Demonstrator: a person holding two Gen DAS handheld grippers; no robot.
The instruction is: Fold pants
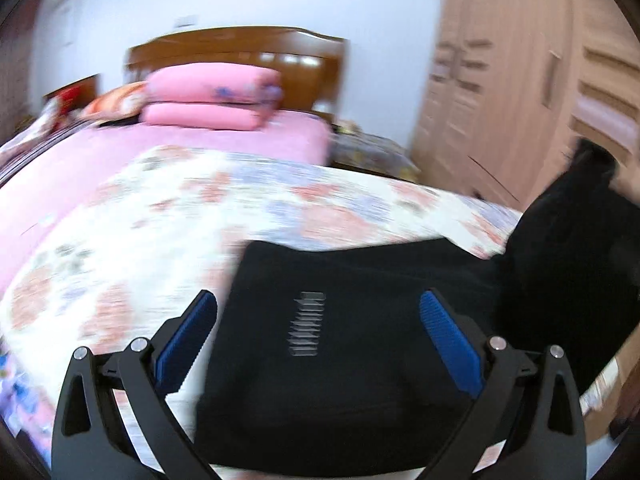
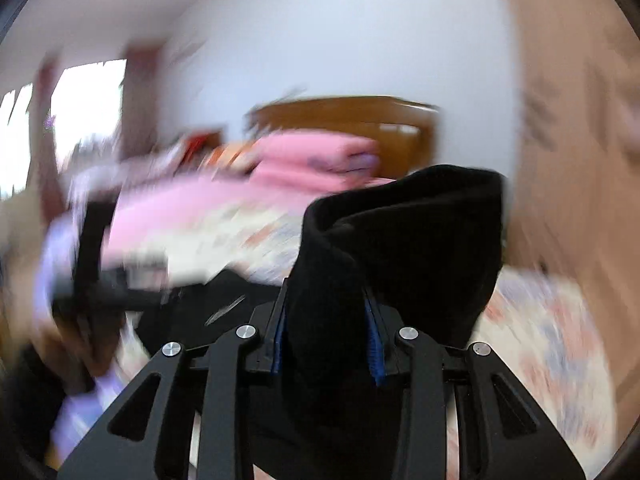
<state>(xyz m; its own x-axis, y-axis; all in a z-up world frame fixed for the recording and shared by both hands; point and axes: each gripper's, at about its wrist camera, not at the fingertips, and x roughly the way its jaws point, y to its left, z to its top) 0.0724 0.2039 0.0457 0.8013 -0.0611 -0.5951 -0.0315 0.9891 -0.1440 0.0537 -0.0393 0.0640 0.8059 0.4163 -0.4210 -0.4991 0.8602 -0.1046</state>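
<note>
Black pants (image 1: 360, 320) on floral bedspread (image 1: 160, 220), wooden headboard (image 1: 240, 46) beyond.

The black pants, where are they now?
The black pants lie on the floral bedcover, between the open left gripper fingers; one end is lifted, pinched in the right gripper.

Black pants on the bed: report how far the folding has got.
Done: part of the black pants lies flat on the floral bedspread, white logo facing up. In hand: the right hand-held gripper is shut on a bunched end of the fabric, lifted above the bed; the left hand-held gripper hovers open over the flat part, gripping nothing. Left: laying the lifted end down and any further folds. Blur hides finer detail.
</note>
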